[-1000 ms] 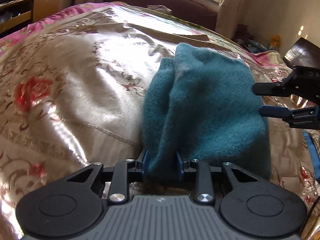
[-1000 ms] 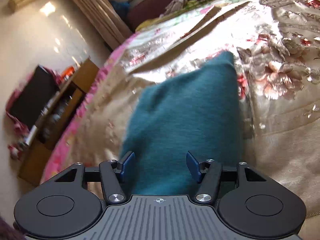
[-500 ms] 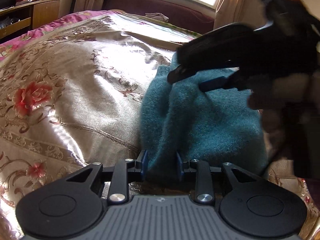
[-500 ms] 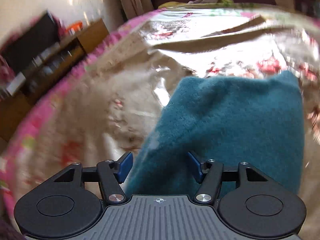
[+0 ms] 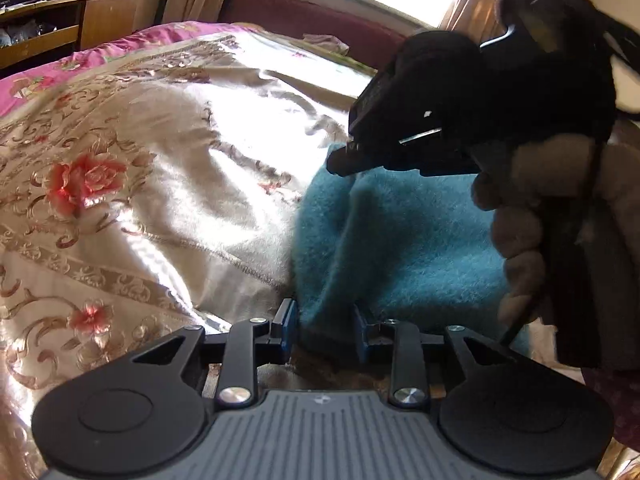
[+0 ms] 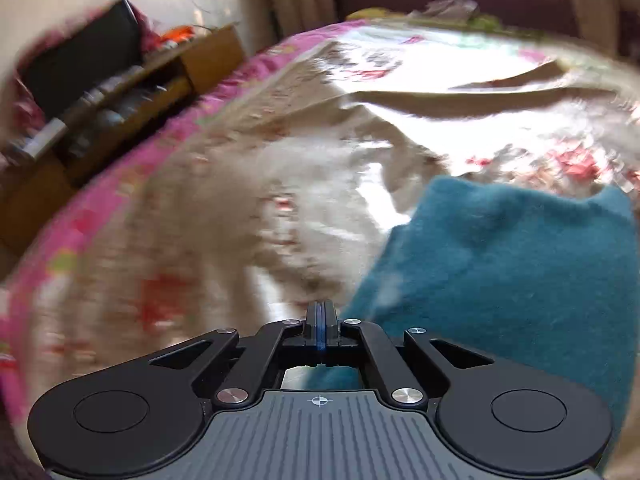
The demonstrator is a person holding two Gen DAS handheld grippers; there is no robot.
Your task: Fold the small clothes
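Note:
A fuzzy teal cloth (image 5: 400, 248) lies bunched on a beige floral bedspread (image 5: 140, 200). My left gripper (image 5: 324, 328) is shut on a raised fold at the cloth's near edge. A hand (image 5: 520, 240) holds my right gripper (image 5: 340, 160) above the cloth, its tip resting at the far left corner. In the right wrist view the right gripper (image 6: 320, 312) has its blue pads pressed flat together. Nothing shows between them. The teal cloth (image 6: 520, 272) lies just to their right, with the bedspread (image 6: 240, 220) to their left.
A wooden shelf unit (image 6: 120, 92) with a dark screen (image 6: 80, 60) stands beside the bed's pink edge. A dark red headboard (image 5: 300, 16) and a crumpled pale cloth (image 5: 324, 42) are at the far end, under a bright window.
My right gripper swung from the cloth's right side across it to its far left corner, and its jaws went from wide apart to shut. The left gripper kept its hold and stayed put.

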